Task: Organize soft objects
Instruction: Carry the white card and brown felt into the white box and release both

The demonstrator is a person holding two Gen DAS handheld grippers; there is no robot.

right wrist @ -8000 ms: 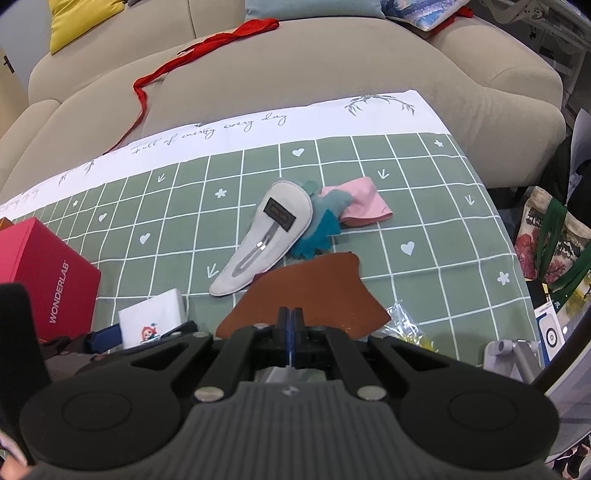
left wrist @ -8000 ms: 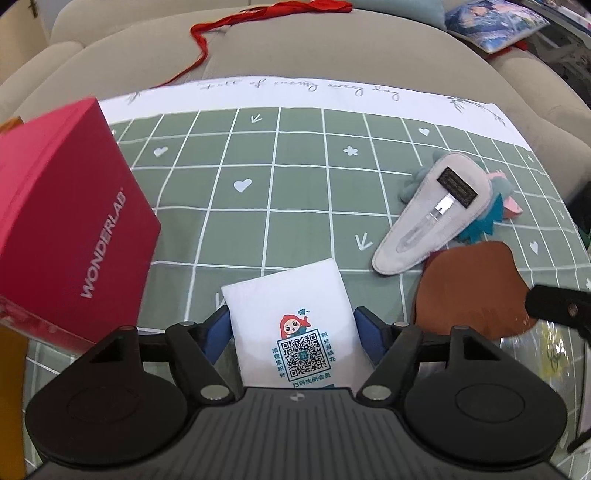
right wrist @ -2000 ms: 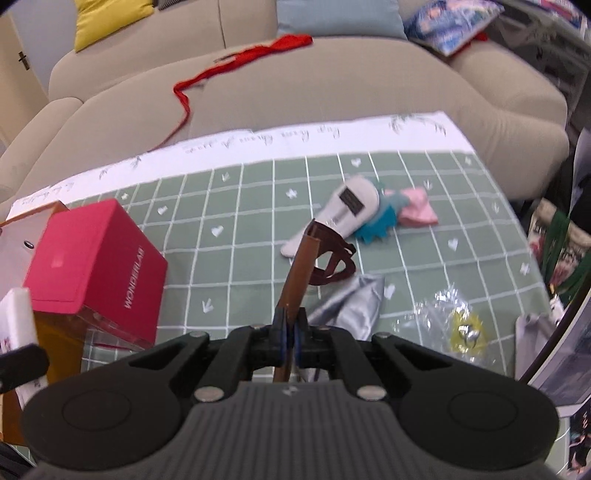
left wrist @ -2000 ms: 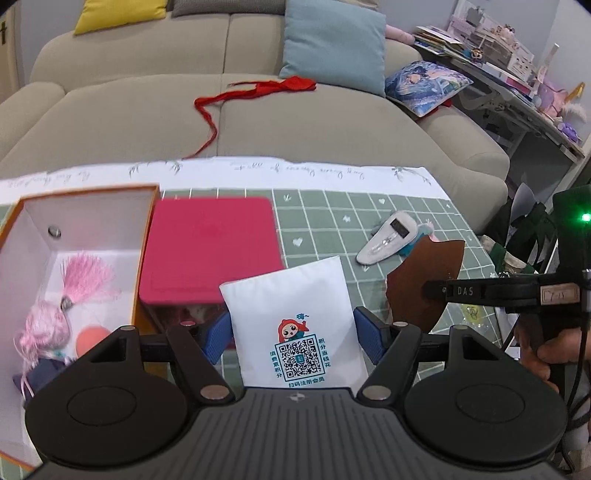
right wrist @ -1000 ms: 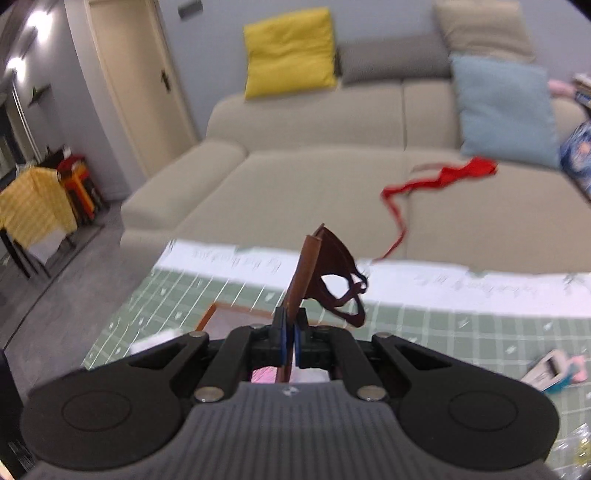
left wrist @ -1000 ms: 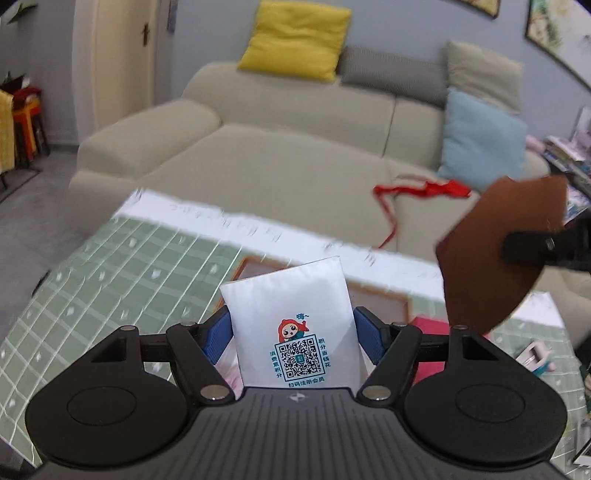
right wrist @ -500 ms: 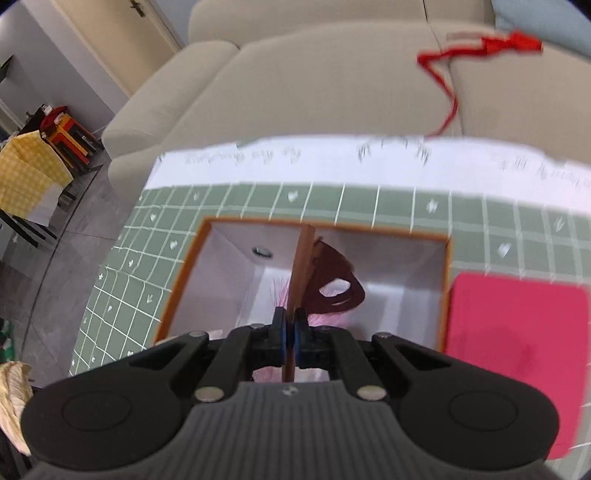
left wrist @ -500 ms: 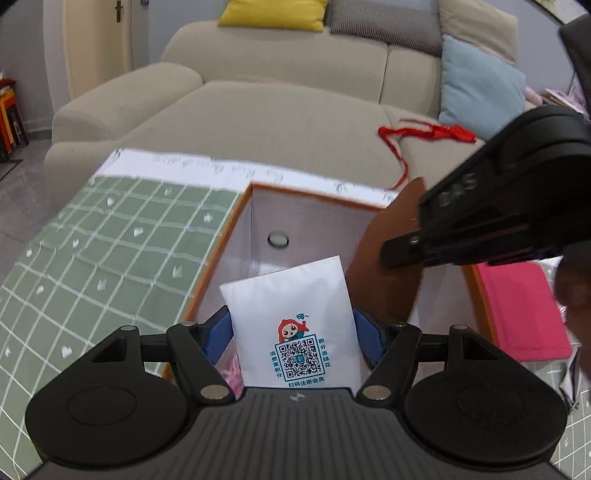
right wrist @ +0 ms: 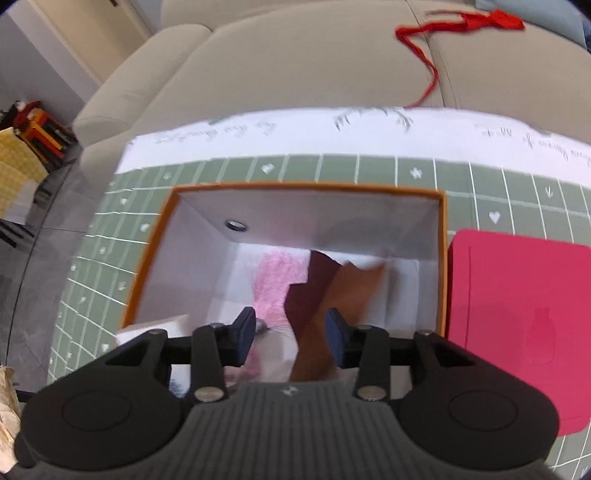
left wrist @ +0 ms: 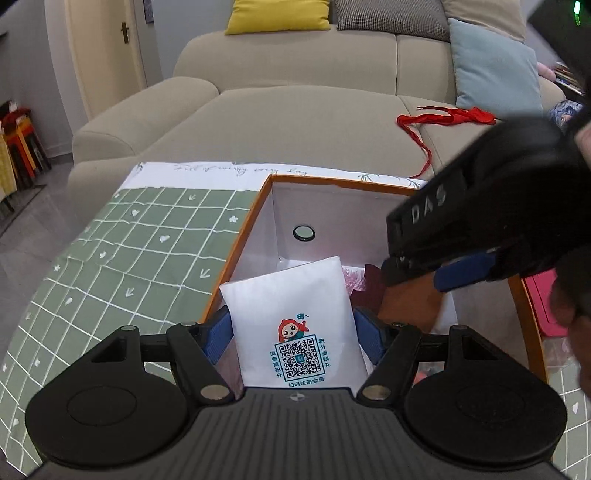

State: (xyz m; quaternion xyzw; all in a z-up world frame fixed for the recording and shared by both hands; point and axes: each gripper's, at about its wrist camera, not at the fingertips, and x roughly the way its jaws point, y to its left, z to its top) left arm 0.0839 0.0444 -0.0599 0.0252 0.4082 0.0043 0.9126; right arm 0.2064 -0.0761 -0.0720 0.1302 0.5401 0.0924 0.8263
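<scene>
Even, soft indoor light; no hard shadows. Left wrist view: sharp, with strong fisheye bending of the tablecloth (left wrist: 147,243) grid and dark corner vignetting. Right wrist view: motion-blurred throughout, lettering on the cloth smeared, the box (right wrist: 303,214) interior washed pale; the gripper body in the foreground stays crisp.

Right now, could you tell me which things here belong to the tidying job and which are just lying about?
Job:
- white packet, held by left gripper
- brown piece, between right gripper's just-opened pads
- orange box
- pink tassel inside

Lying about:
- red ribbon on sofa
- yellow cushion
- blue cushion
</scene>
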